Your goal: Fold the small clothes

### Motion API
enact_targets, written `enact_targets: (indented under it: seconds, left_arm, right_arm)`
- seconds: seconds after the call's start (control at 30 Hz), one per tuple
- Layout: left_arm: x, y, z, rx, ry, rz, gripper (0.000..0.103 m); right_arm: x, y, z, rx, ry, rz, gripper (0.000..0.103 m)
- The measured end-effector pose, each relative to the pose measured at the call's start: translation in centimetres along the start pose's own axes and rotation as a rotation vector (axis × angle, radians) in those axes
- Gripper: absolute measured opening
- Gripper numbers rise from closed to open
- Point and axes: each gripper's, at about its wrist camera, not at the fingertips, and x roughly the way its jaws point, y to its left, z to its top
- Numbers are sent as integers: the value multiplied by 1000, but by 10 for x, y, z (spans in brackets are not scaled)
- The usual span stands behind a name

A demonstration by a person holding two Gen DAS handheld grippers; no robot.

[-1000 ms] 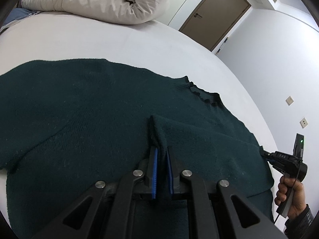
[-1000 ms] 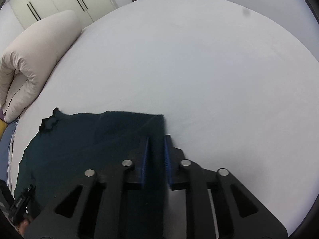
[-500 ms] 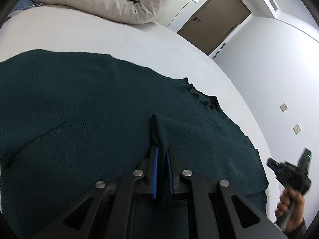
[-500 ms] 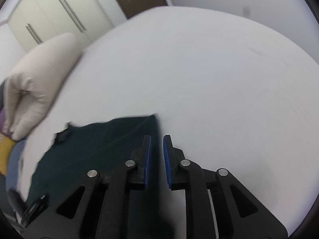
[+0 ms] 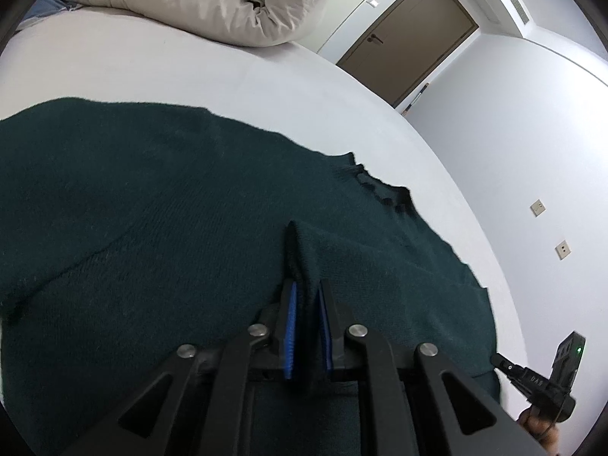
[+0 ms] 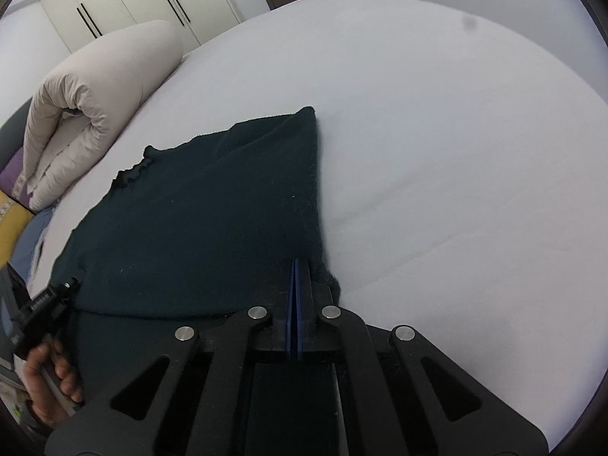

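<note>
A dark green knit sweater (image 5: 152, 228) lies spread on the white bed (image 5: 190, 72). My left gripper (image 5: 306, 292) is shut on a raised fold of the sweater near its middle. In the right wrist view the sweater (image 6: 209, 220) lies to the left, its right part folded over to a straight edge. My right gripper (image 6: 300, 266) has its blue pads pressed together at the sweater's near right edge; whether cloth is between them I cannot tell. The right gripper also shows in the left wrist view (image 5: 532, 383), and the left gripper in the right wrist view (image 6: 45, 300).
A rolled beige duvet (image 5: 197, 3) lies at the head of the bed, also in the right wrist view (image 6: 98, 102). A brown door (image 5: 410, 38) and white wardrobes (image 6: 125, 3) stand beyond. Bare white sheet (image 6: 456, 152) spreads to the right of the sweater.
My right gripper's pads have closed fully together and it has moved along the sweater's right edge. The left gripper keeps its hold on the fold and has shifted slightly.
</note>
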Motion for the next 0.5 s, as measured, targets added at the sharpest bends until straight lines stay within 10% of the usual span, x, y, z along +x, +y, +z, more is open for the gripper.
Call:
enact_targets:
  seconds: [0.13, 0.2, 0.27, 0.3, 0.5]
  left_arm:
    - [-44, -1, 14, -21, -85, 2, 54]
    - [-76, 9, 22, -51, -133, -18, 58]
    - [-111, 30, 25, -84, -176, -9, 58]
    - [-128, 44, 25, -113, -196, 2, 58]
    - [-231, 167, -2, -394, -350, 125, 58]
  right_arm:
    - [-75, 26, -5, -111, -202, -13, 9]
    - [-104, 53, -12, -191, -300, -12, 29]
    - [-127, 72, -20, -225, -388, 1, 93]
    - [-141, 82, -26, -238, -453, 11, 103]
    - [-162, 114, -36, -206, -423, 162, 103]
